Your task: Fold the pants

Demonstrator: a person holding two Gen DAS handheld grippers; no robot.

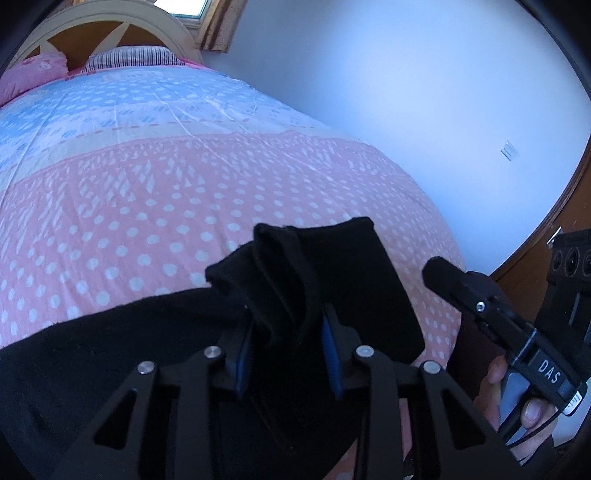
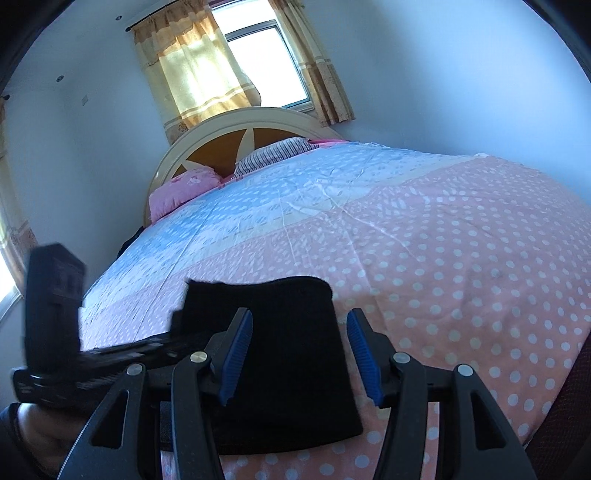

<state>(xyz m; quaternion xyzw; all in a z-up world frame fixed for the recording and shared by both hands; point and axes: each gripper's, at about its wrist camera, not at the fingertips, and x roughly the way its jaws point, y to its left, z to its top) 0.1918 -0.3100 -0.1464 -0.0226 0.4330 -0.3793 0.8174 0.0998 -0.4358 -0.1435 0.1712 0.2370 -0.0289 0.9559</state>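
The left wrist view looks forward and downward from close above the foot of the pink-and-blue polka-dot bedspread (image 1: pixel 155 192), with the cream-and-brown arched headboard (image 1: pixel 110 33) far off at 11 o'clock and the pale blue wall (image 1: pixel 406 92) at 1 o'clock. The right wrist view sits just as near the bedspread (image 2: pixel 424 240) but tilts less steeply, placing the headboard (image 2: pixel 221 144) at 11 o'clock. Both share the black knitted pants (image 1: pixel 351 280) (image 2: pixel 288 354), bedspread and headboard.

A home bedroom: a made bed (image 2: pixel 369 221), pillows (image 2: pixel 184 188), headboard (image 2: pixel 221 140) and curtained window (image 2: pixel 266 62)
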